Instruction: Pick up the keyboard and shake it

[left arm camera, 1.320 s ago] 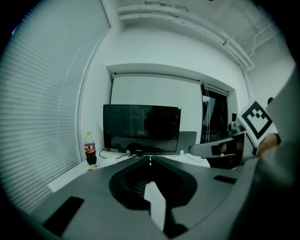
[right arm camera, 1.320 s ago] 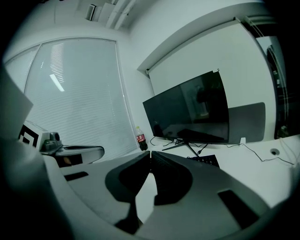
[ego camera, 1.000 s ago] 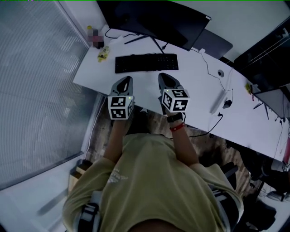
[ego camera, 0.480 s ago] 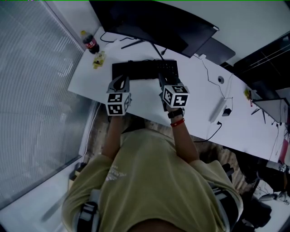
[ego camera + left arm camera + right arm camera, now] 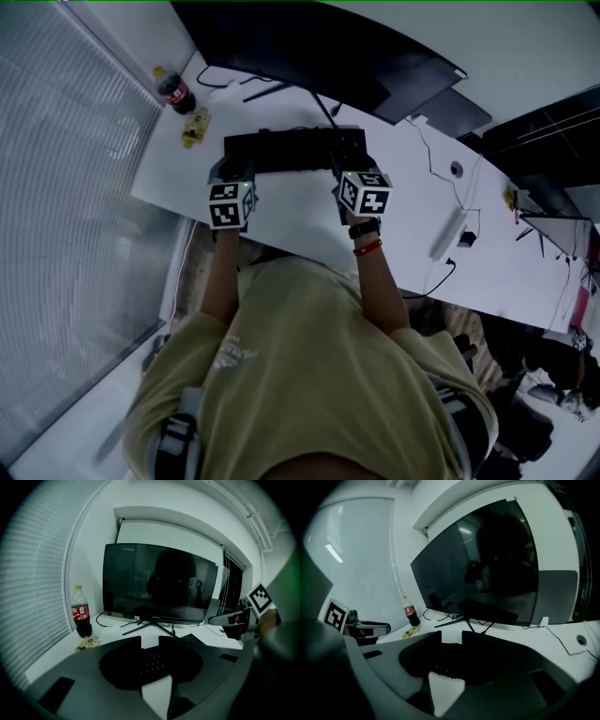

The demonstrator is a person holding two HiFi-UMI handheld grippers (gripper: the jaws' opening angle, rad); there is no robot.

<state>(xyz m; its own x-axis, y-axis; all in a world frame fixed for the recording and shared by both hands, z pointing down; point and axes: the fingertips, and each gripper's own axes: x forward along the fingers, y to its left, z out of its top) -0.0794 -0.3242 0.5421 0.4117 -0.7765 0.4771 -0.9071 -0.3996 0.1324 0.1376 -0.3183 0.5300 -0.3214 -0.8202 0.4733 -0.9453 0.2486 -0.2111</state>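
The white desk point(image 5: 412, 187) carries a black keyboard point(image 5: 291, 148), a monitor point(image 5: 309, 47), 1 cola bottle point(image 5: 175, 92) and a snack packet point(image 5: 194, 128).

A black keyboard point(image 5: 291, 150) lies on the white surface point(image 5: 412, 211), just near of a dark monitor point(image 5: 319, 42) on its stand. The left gripper point(image 5: 228, 172) is at the keyboard's left end and the right gripper point(image 5: 339, 161) over its right part. Both reach its near edge, but from above the spacing of their fingers cannot be told. At the far left corner stands a cola bottle point(image 5: 174, 93), with a small yellow packet point(image 5: 194, 128) just beside it. Further right, a thin cable point(image 5: 427, 141) crosses the surface, and a black adapter point(image 5: 466, 238) lies near the edge. A red band point(image 5: 367, 248) circles the right wrist.
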